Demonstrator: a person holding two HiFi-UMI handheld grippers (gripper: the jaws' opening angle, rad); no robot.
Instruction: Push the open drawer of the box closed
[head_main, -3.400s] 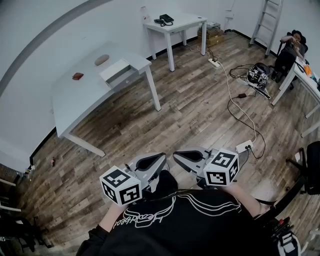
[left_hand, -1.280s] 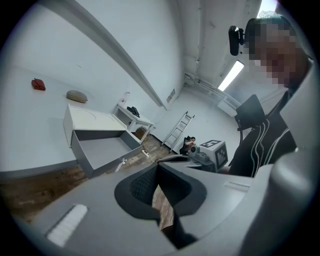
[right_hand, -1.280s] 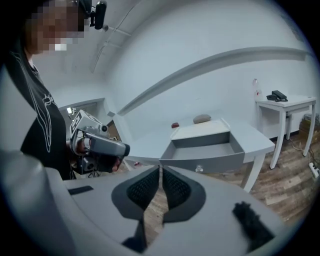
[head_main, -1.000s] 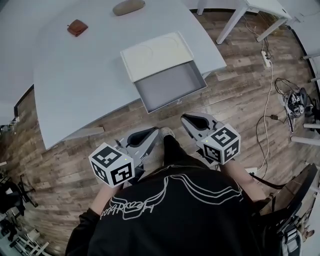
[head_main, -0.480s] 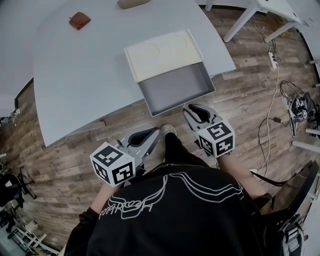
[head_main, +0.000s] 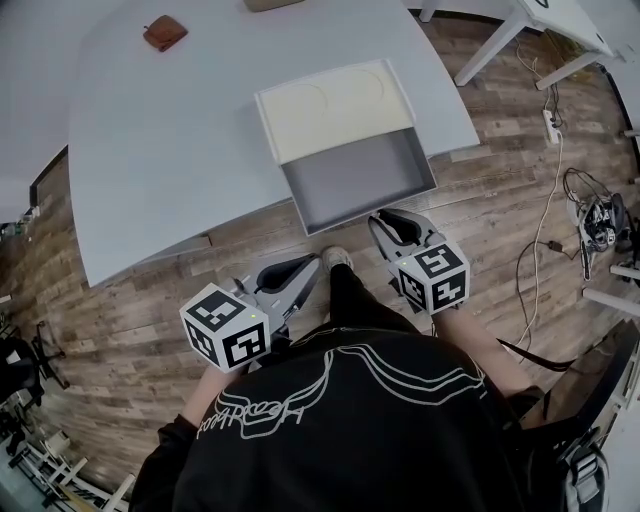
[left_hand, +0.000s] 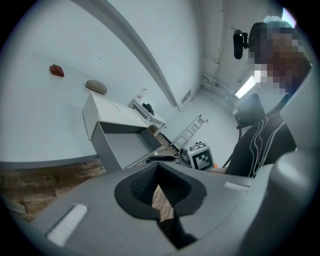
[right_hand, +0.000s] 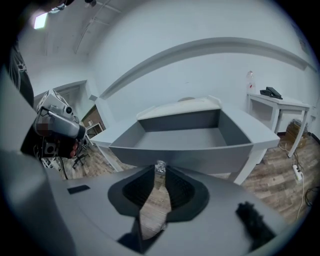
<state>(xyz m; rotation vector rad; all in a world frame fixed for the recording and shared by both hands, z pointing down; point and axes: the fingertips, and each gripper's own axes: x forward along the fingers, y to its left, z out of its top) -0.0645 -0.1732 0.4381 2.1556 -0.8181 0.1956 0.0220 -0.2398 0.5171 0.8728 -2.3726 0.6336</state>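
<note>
A box with a cream top (head_main: 335, 108) sits on the pale grey table (head_main: 160, 150), and its grey drawer (head_main: 358, 185) is pulled out past the table's near edge. My right gripper (head_main: 377, 219) is shut and empty, its tips just short of the drawer's front panel. In the right gripper view the drawer front (right_hand: 200, 157) fills the middle, and its small knob (right_hand: 160, 167) shows right beyond the right gripper (right_hand: 160, 173). My left gripper (head_main: 316, 264) is shut and empty, held lower and to the left over the floor. The left gripper view has the box (left_hand: 107, 107) and drawer (left_hand: 125, 145) off to its left.
A small brown object (head_main: 165, 33) and a tan one (head_main: 275, 4) lie at the table's far side. A second white table (head_main: 560, 30) stands at the upper right. A power strip (head_main: 553, 125) and cables (head_main: 590, 215) lie on the wooden floor on the right.
The person has walked from across the room up to the table. Over the last second the right gripper moved forward to the drawer's front; the left gripper has barely moved.
</note>
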